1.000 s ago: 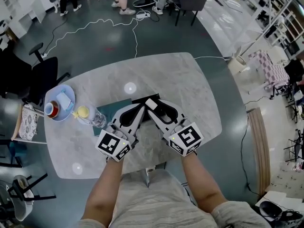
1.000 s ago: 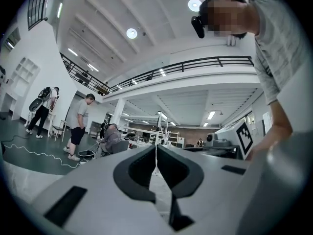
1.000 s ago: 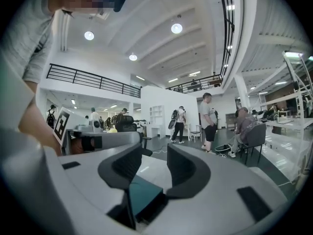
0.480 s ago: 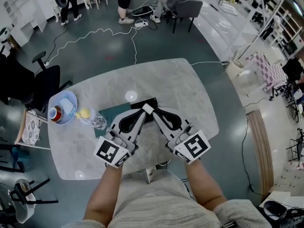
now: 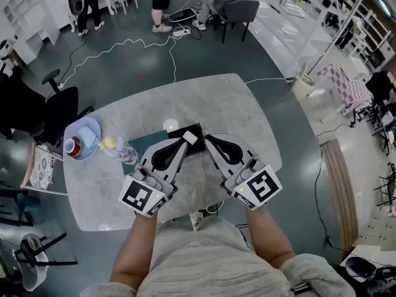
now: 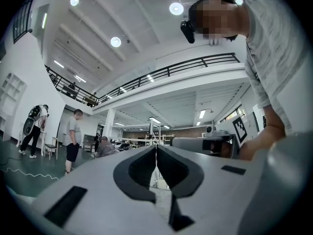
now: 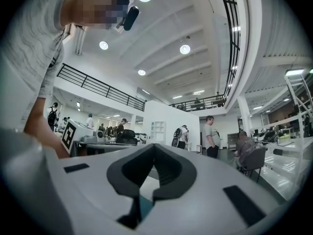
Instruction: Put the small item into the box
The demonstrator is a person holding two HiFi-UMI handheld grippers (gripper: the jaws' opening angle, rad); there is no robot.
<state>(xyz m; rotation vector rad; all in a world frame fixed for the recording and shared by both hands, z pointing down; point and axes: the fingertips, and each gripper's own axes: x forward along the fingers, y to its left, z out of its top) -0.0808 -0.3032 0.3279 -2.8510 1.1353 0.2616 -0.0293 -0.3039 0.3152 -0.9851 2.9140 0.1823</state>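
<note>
A small white item (image 5: 190, 137) lies at the near edge of the flat black box (image 5: 178, 130), which sits on a teal mat (image 5: 140, 149) on the marble table (image 5: 235, 107). My left gripper (image 5: 184, 143) points at the item, its tip right beside it, jaws together. I cannot tell whether it touches the item. My right gripper (image 5: 207, 138) sits just right of the item, apart from it, jaws together and empty. In the left gripper view the left gripper (image 6: 155, 150) shows its jaws meeting with nothing between them. The right gripper (image 7: 153, 146) looks the same in its own view.
A blue plate (image 5: 90, 125) with a red-and-white cup (image 5: 71, 147) stands at the table's left edge. A clear bottle (image 5: 122, 153) with a yellow cap lies beside it. A black office chair (image 5: 59, 107) stands left of the table. People stand and sit at the far end.
The right gripper's jaws have gone from wide apart to together, and it has drawn right, away from the white item. The left gripper stays by the item.
</note>
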